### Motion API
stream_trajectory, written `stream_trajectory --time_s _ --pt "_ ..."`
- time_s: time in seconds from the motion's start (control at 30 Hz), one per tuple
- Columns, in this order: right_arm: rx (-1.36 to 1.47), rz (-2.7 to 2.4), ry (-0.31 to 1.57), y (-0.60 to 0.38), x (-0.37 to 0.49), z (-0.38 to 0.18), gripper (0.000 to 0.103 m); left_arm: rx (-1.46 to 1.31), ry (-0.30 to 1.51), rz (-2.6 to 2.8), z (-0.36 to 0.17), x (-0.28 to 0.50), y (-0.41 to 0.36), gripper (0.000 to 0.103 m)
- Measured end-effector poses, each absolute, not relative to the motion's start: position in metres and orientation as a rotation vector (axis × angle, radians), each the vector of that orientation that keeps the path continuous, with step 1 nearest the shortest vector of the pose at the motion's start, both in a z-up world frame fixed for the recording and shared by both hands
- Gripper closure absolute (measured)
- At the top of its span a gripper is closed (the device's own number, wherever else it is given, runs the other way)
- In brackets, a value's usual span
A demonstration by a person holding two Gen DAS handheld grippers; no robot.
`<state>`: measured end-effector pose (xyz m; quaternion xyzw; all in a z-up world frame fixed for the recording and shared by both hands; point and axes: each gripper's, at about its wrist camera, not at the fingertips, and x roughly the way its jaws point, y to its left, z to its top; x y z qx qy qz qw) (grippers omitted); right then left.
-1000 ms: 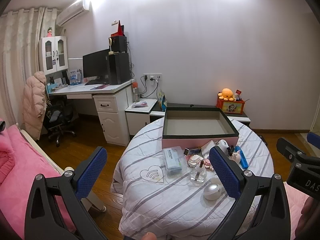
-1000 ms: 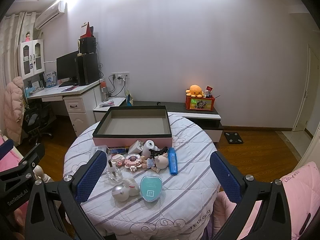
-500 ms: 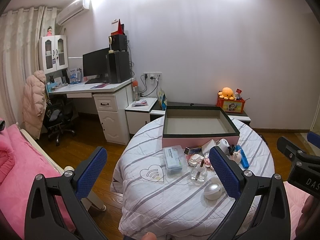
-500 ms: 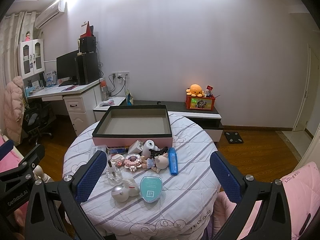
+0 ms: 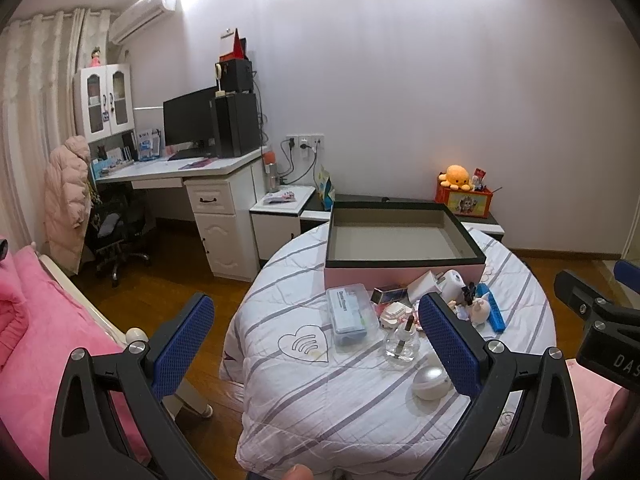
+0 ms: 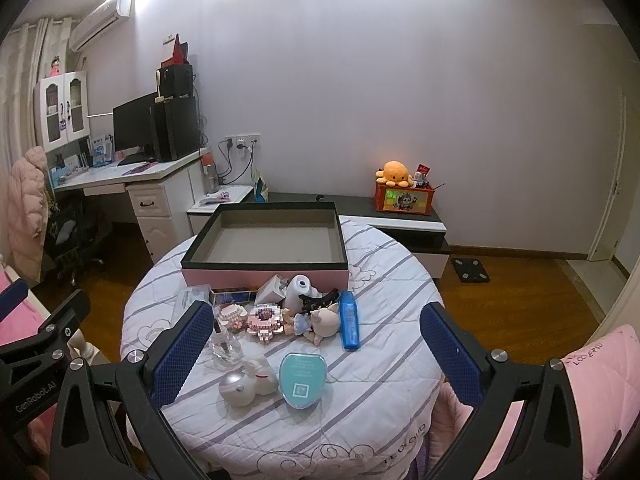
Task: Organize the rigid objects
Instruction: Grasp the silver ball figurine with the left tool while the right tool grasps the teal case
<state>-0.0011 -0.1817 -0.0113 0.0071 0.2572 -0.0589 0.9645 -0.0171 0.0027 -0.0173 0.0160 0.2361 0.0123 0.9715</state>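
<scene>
An empty pink box with a dark rim [image 6: 264, 270] [image 5: 404, 268] stands at the far side of a round table covered by a striped cloth [image 6: 360, 408] [image 5: 320, 400]. In front of the box lie several small objects: a teal heart-shaped case [image 6: 302, 378], a blue case [image 6: 349, 320], a pearl-white ball [image 6: 236, 388] [image 5: 430, 382], a glass bottle [image 6: 224, 344] [image 5: 402, 344], a clear plastic box [image 5: 350, 314], a pink block figure [image 6: 264, 320] and a pig doll [image 6: 320, 322]. My left gripper [image 5: 316, 344] and right gripper [image 6: 318, 350] both hover open and empty, short of the table.
A white desk [image 5: 176, 170] with a monitor and a chair stands at the left. A low cabinet [image 6: 400, 220] with an orange plush box sits behind the table. Pink bedding [image 5: 36, 340] lies at the left, a pink cushion [image 6: 596, 372] at the right.
Both views have shifted very slightly; the table and its objects stay where they were. Both grippers remain open.
</scene>
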Motion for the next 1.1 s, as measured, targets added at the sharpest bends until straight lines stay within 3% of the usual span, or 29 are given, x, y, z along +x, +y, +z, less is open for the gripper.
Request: stream_trajectory --time_s 0.3,0.7,1.1 --pt "0.013 -0.112 0.575 -0.190 0.027 -0.027 0.000 0.036 0.564 0.026 -0.035 0.016 0.003 0.000" --pt "0.034 -0.085 0.787 -0.219 0.057 -0.100 0.000 0.044 0.753 -0.068 -0.103 0.049 -0.021 0.000" --pt "0.075 0.008 0.895 -0.231 0.077 -0.144 0.002 0.046 0.826 -0.193 -0.135 0.052 -0.059 0.000"
